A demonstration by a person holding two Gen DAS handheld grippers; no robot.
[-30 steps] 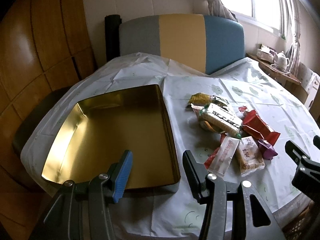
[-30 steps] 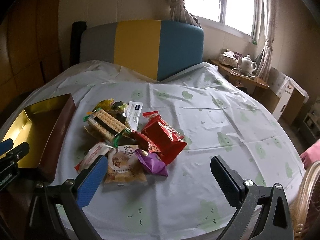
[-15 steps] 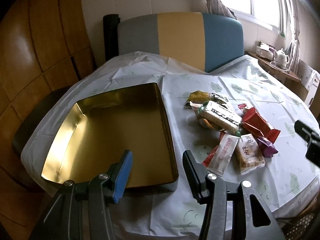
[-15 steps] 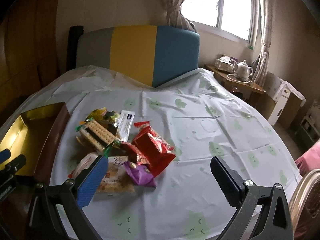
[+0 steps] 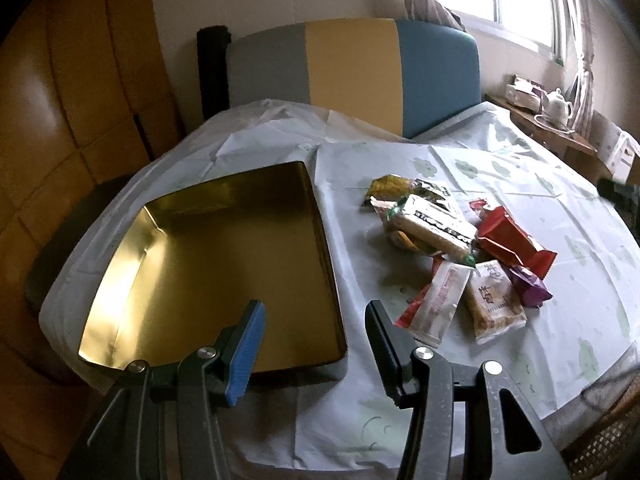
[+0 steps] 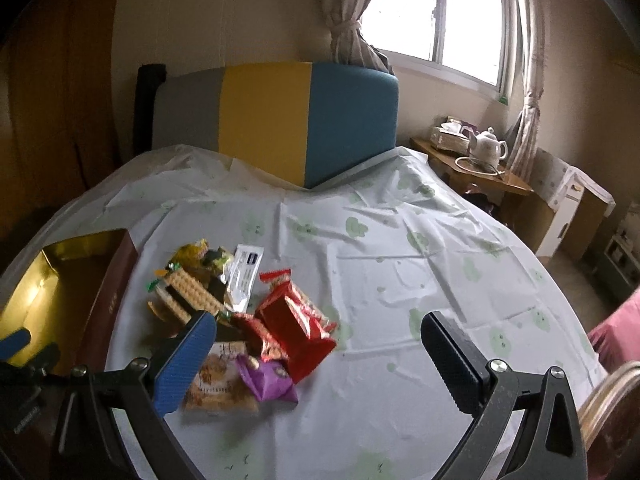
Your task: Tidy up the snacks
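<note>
Left wrist view: left gripper (image 5: pixel 316 332) is hanging half-open and empty, tin (image 5: pixel 208 272) lying just beyond its fingers as the likely receptacle, while right gripper (image 6: pixel 320 346) is gaping wide, empty, snacks (image 6: pixel 248 312) just past its left finger.

Blue-padded and black fingers (image 5: pixel 248 344), silver screws

Snack packets (image 5: pixel 460 256) heaped beside gold tin (image 5: pixel 224 264)

Both cameras look down from close above the worktop (image 5: pixel 500 184). Both see the snack pile (image 6: pixel 248 320) and gold tin (image 5: pixel 224 264).
</note>
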